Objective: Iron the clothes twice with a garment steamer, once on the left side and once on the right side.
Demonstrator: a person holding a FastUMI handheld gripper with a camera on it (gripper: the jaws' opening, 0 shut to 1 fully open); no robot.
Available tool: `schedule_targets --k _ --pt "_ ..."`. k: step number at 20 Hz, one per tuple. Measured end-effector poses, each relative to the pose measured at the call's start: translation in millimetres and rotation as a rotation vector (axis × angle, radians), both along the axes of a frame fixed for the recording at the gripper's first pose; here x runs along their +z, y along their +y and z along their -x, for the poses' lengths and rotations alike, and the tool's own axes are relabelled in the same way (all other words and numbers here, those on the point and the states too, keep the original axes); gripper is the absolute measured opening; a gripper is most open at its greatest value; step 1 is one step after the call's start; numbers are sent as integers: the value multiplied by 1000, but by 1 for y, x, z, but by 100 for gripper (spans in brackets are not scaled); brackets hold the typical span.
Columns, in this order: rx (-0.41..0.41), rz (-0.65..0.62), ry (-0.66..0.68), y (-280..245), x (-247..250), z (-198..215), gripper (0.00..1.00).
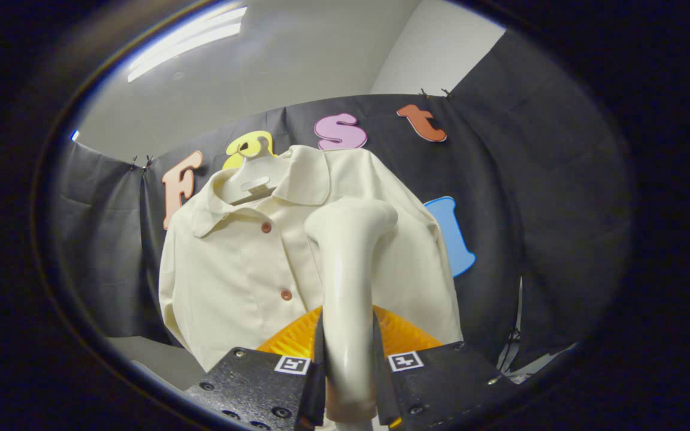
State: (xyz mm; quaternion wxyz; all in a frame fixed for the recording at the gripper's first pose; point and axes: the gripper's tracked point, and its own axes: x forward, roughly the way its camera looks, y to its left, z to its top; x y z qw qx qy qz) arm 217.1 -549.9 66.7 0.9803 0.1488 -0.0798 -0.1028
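A cream buttoned shirt [237,263] hangs on a white hanger [254,179] against the booth's black wall. My gripper [348,365] is shut on the handle of a cream garment steamer [348,269], both fingers pressing its sides. The steamer rises upright between the fingers, and its head [354,218] is up at chest height in front of the shirt's right half, just below the collar. Whether the head touches the fabric I cannot tell. An orange ribbed part [297,338] shows low behind the handle.
A pale table surface [153,359] lies below the shirt's hem. Black cloth walls close in behind and on both sides. A cable [510,347] hangs at the right wall. A ceiling light [189,42] glows overhead.
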Motion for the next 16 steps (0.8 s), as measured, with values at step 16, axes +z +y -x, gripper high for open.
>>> schedule_targets --k 16 --pt "1 -154 85 -2 -153 38 33"
